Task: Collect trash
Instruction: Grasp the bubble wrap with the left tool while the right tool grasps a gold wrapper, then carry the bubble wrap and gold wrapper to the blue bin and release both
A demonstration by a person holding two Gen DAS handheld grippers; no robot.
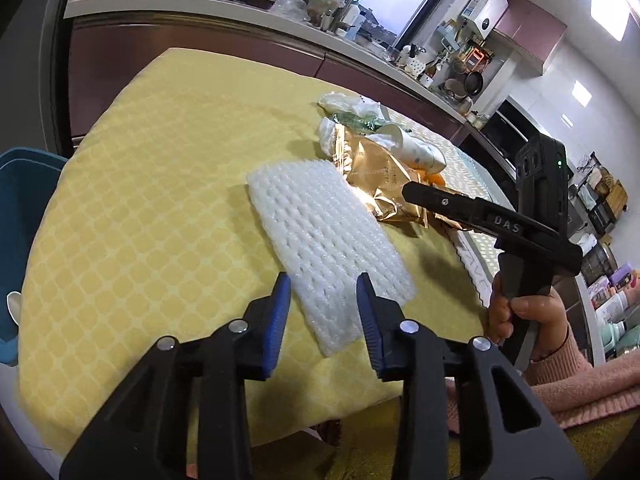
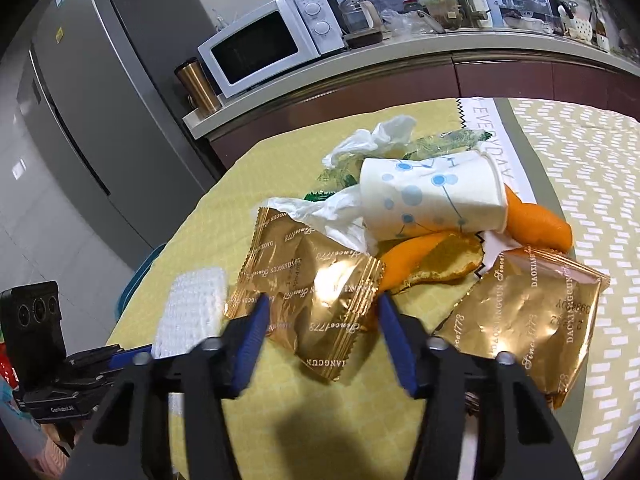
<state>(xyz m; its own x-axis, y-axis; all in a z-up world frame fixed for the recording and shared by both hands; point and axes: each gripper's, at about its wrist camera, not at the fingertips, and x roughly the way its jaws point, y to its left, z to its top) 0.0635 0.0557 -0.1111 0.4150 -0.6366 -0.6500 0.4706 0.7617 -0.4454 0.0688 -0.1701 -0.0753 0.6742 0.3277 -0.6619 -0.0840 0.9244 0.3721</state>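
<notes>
A white foam net sleeve [image 1: 328,236] lies flat on the yellow tablecloth [image 1: 152,184]. My left gripper [image 1: 323,294] is open, its blue fingers straddling the sleeve's near end. Behind lies a trash pile: gold snack wrappers [image 1: 376,176], a tipped paper cup [image 1: 416,148], crumpled tissue [image 1: 348,106]. In the right wrist view my right gripper [image 2: 323,314] is open around the near gold wrapper [image 2: 316,288]. A second gold wrapper [image 2: 532,316], orange peel [image 2: 536,220], the dotted paper cup [image 2: 436,196], tissue [image 2: 380,136] and the foam sleeve [image 2: 192,312] show there too.
A blue bin [image 1: 24,216] stands left of the table. Behind the table runs a kitchen counter with a microwave [image 2: 272,44], a metal tumbler [image 2: 198,84] and bottles. A fridge [image 2: 80,128] stands at the left. A white patterned cloth [image 2: 580,184] covers the table's right side.
</notes>
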